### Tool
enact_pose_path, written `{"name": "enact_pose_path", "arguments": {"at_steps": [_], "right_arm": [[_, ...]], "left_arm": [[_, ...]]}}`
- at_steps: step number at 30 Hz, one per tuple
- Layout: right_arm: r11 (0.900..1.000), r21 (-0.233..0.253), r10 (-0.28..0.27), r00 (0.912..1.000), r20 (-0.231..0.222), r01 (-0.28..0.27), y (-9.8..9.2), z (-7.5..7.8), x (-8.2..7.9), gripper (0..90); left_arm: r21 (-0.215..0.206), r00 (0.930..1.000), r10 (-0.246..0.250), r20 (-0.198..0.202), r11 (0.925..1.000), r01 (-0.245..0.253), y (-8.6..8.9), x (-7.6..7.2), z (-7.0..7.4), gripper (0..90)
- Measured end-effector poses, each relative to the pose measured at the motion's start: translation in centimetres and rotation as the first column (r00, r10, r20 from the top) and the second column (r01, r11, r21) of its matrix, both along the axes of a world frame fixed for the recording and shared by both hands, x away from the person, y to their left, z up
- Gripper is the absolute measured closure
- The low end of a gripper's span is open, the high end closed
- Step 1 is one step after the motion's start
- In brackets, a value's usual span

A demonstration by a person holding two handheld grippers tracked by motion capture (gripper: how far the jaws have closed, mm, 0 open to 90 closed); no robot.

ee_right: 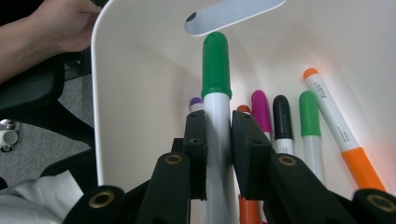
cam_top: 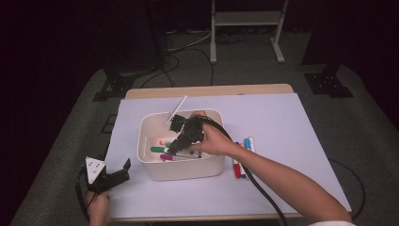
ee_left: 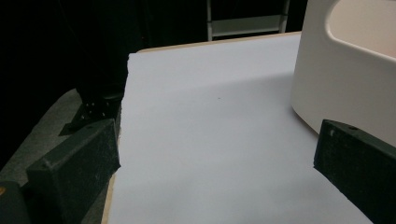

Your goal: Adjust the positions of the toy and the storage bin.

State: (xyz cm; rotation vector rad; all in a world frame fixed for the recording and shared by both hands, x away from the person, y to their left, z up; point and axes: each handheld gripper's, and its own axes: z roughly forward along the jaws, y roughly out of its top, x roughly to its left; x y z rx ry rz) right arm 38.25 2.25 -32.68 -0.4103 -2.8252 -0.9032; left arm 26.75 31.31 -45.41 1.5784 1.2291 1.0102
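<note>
From the high view, the right gripper (cam_top: pixel 181 141) is tipped down into the white bin (cam_top: pixel 149 123) near the middle of the tabletop (cam_top: pixel 282 122), its jaws over the markers on the bin floor. Beyond the hand, on the side away from the jaws, more markers (cam_top: pixel 242 160) lie on the tabletop. The left gripper (cam_top: pixel 123 168) rests at the tabletop's near left corner, apart from the bin, jaws pointing toward it.

In the left gripper view, the jaws stand wide apart with nothing between them. Bare white tabletop (ee_left: pixel 205 116) runs ahead of them, and the bin's outer wall (ee_left: pixel 336 88) rises just past the right jaw.

In the right gripper view, the jaws are clamped on the white barrel of a green-capped marker (ee_right: pixel 216 70), whose cap sticks out ahead of the jaw tips. Beyond and to the right of the jaws lie a magenta marker (ee_right: pixel 260 109), a black marker (ee_right: pixel 282 116), another green one (ee_right: pixel 309 114) and an orange marker (ee_right: pixel 336 126). A purple cap (ee_right: pixel 196 102) peeks out just left of the held marker.
</note>
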Motion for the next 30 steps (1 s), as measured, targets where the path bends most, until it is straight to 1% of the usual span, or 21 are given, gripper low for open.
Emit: {"name": "enact_pose_path", "arguments": {"at_steps": [8,11,12,13,14,15,17,18,19,20,22,25,30], "right_arm": [[0.999,-0.031,0.029,0.9996,-0.007,-0.029,1.1,-0.9,0.0,75.7],[0.999,-0.041,0.034,0.9994,-0.006,-0.034,1.4,-1.2,-0.1,75.7],[0.998,-0.049,0.037,0.9993,0.001,-0.037,1.5,-1.3,-0.1,75.5],[0.998,-0.057,0.037,0.9993,0.005,-0.036,1.6,-1.3,-0.1,74.9],[0.997,-0.064,0.041,0.9991,-0.004,-0.041,1.6,-1.4,-0.1,73.2],[0.997,-0.066,0.050,0.9988,-0.002,-0.050,1.7,-1.5,-0.1,69.8],[0.996,-0.073,0.046,0.9989,0.001,-0.046,1.7,-1.4,-0.1,66.1],[0.996,-0.076,0.045,0.9990,-0.002,-0.045,1.6,-1.4,-0.2,65.5],[0.996,-0.077,0.047,0.9988,0.009,-0.046,1.5,-1.4,-0.2,65.2],[0.996,-0.076,0.041,0.9991,0.008,-0.040,1.4,-1.3,-0.3,64.4],[0.998,-0.048,0.034,0.9994,0.004,-0.034,0.9,-1.0,-0.3,63.5],[0.999,-0.028,0.016,0.9998,0.010,-0.016,0.2,-0.3,-0.3,61.9],[0.999,0.028,-0.016,0.9996,0.024,0.015,-1.9,1.4,-0.4,58.6]], "left_arm": [[-0.005,1.0000,0.003,0.000,1.0000,-0.003,0.0,0.0,0.0,0.0],[-0.008,1.0000,0.003,-0.002,1.0000,-0.003,0.0,0.0,0.0,0.0],[-0.008,1.0000,0.003,-0.002,1.0000,-0.003,0.0,0.0,0.0,0.0],[-0.009,1.0000,0.002,-0.001,1.0000,-0.002,0.0,0.0,0.0,0.0],[-0.008,1.0000,0.002,-0.001,1.0000,-0.002,0.1,0.0,0.0,0.0],[-0.009,1.0000,0.001,0.000,1.0000,-0.001,0.1,0.0,0.0,0.0],[-0.009,1.0000,0.000,0.000,1.0000,0.000,0.1,0.0,0.0,0.0],[-0.008,1.0000,0.000,-0.001,1.0000,0.000,0.0,0.0,0.0,0.0],[-0.008,1.0000,0.000,0.001,1.0000,0.000,0.0,0.0,0.0,0.0],[-0.007,1.0000,-0.001,0.000,1.0000,0.001,0.0,0.0,0.0,0.0],[-0.005,1.0000,0.000,-0.004,1.0000,0.000,0.0,0.0,0.0,0.0],[-0.004,1.0000,0.000,-0.002,1.0000,0.000,0.0,0.0,0.0,0.0],[-0.004,1.0000,-0.002,0.000,1.0000,0.002,0.0,0.0,0.0,0.0]]}}
